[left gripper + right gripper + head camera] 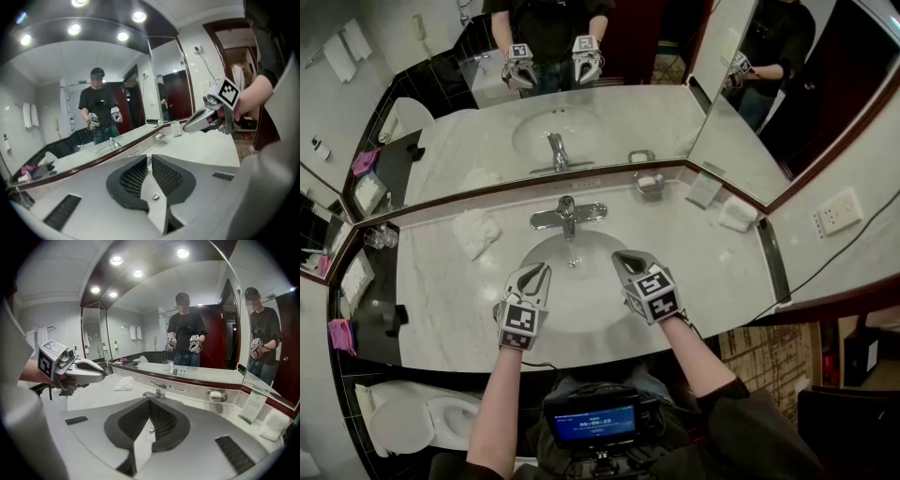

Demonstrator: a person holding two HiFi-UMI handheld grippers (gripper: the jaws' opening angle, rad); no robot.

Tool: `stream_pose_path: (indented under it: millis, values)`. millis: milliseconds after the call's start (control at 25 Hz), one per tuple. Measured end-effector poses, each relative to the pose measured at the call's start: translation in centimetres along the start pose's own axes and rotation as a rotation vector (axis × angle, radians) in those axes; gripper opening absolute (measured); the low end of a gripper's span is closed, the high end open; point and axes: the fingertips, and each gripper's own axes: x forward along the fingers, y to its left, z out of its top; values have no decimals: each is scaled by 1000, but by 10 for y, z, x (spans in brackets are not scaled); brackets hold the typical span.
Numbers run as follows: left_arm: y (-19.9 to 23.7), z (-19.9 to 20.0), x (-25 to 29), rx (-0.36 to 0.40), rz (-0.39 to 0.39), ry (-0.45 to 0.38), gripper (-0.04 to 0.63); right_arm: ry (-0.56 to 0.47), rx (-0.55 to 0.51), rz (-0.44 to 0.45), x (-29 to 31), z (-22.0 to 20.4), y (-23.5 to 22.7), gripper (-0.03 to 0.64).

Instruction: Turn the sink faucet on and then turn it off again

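Head view: the faucet (567,216) is sitting center frame with no water I can make out, so both turns are looking undone. The left gripper (539,270) and right gripper (622,257) are hovering over the sink (534,246).

Left gripper view: its jaws are sitting barely cracked and holding nothing.

Right gripper view: its jaws are pressing together, empty. There's clear room ahead, though the mirror ledge (206,382) is crowding in right behind the faucet.

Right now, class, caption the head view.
Left gripper and right gripper hover empty above the sink basin, pointing toward the faucet.

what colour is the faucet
The faucet is shiny chrome silver; the head view shows it best.
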Motion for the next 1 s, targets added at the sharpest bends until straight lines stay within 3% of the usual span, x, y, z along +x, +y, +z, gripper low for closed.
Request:
stream_pose_path:
  millis: [160,520,600,1000]
  values:
    - [6,-13,32,117,-8,49,111,10,-4,4,10,0,-4,21]
    - [32,-13,98,404,1,83,169,40,-4,10,54,-7,-10,21]
    - [38,-18,111,455,3,95,216,40,8,14,61,-5,-9,21]
    - [67,-39,177,681,-13,155,220,32,43,-1,83,-9,-21,21]
